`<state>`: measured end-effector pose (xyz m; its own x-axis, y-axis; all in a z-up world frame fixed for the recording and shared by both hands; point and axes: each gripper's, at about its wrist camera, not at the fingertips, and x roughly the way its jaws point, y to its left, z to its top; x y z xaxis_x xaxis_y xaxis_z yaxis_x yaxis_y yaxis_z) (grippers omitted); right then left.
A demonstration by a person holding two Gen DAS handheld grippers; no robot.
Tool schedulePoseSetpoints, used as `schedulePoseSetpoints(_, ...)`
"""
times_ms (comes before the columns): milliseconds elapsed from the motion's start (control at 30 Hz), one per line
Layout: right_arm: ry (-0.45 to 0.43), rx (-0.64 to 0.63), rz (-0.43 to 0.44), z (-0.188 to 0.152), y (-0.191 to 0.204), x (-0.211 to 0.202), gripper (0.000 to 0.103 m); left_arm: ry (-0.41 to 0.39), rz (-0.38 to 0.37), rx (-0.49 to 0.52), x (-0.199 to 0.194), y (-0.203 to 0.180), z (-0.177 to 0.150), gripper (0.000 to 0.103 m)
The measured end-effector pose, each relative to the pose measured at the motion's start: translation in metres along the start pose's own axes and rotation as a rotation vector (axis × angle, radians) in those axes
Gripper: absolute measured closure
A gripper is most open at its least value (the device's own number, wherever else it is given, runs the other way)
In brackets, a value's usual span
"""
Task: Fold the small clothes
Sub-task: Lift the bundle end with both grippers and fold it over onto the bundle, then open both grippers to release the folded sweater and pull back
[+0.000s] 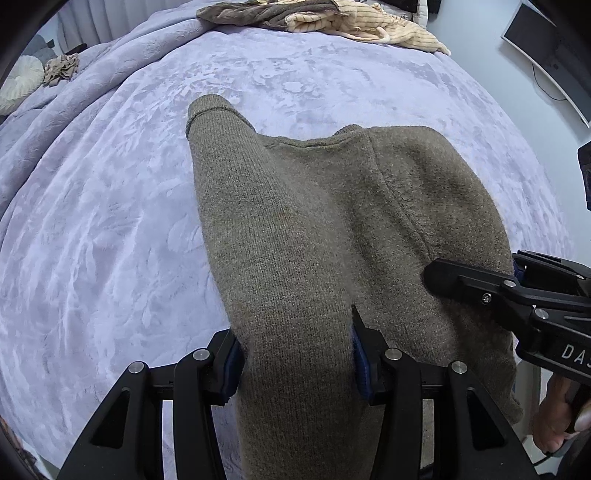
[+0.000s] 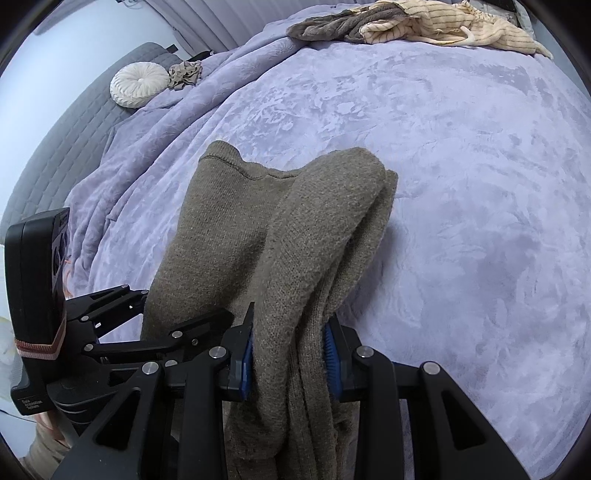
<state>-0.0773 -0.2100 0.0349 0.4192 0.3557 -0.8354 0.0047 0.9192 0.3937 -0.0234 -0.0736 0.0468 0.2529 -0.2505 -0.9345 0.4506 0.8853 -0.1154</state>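
Observation:
An olive-brown knit sweater (image 1: 314, 229) lies partly folded on the lilac blanket, near edge lifted; it also shows in the right wrist view (image 2: 273, 240). My left gripper (image 1: 295, 365) is shut on the sweater's near left part, cloth bunched between its blue pads. My right gripper (image 2: 288, 350) is shut on the sweater's right part, several layers pinched between its pads. The right gripper shows in the left wrist view (image 1: 480, 288) at the sweater's right edge. The left gripper's body shows at the left of the right wrist view (image 2: 122, 332).
A lilac plush blanket (image 1: 110, 221) covers the bed. A pile of brown and cream striped clothes (image 1: 325, 18) lies at the far edge. A round white cushion (image 2: 138, 84) and a small beige garment (image 2: 186, 72) sit far left. A dark monitor (image 1: 546, 55) stands right.

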Motion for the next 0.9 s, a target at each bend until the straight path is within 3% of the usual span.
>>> schedulePoseSetpoints(233, 0.03, 0.018, 0.018, -0.002, -0.026, 0.019, 0.066, -0.028, -0.046, -0.008, 0.007, 0.014, -0.01, 0.043)
schedulePoseSetpoints(467, 0.023, -0.01, 0.094, -0.003, -0.043, 0.028, 0.062, -0.078, -0.072, 0.025, 0.009, 0.017, -0.017, 0.04)
schedulePoseSetpoints(567, 0.028, 0.01, 0.133, -0.003, -0.056, 0.035, 0.054, -0.076, -0.093, -0.008, 0.015, 0.027, -0.02, 0.031)
schedulePoseSetpoints(633, 0.037, 0.039, 0.158, -0.003, -0.061, 0.036, 0.048, -0.058, -0.131, -0.053, 0.013, 0.033, -0.019, 0.031)
schedulePoseSetpoints(700, 0.037, 0.052, 0.147, 0.001, -0.06, 0.029, 0.046, -0.068, -0.113, -0.058, 0.002, 0.033, -0.017, 0.031)
schedulePoseSetpoints(900, -0.113, 0.003, 0.076, 0.021, -0.041, -0.022, 0.044, -0.137, -0.058, -0.085, -0.025, 0.036, 0.011, 0.031)
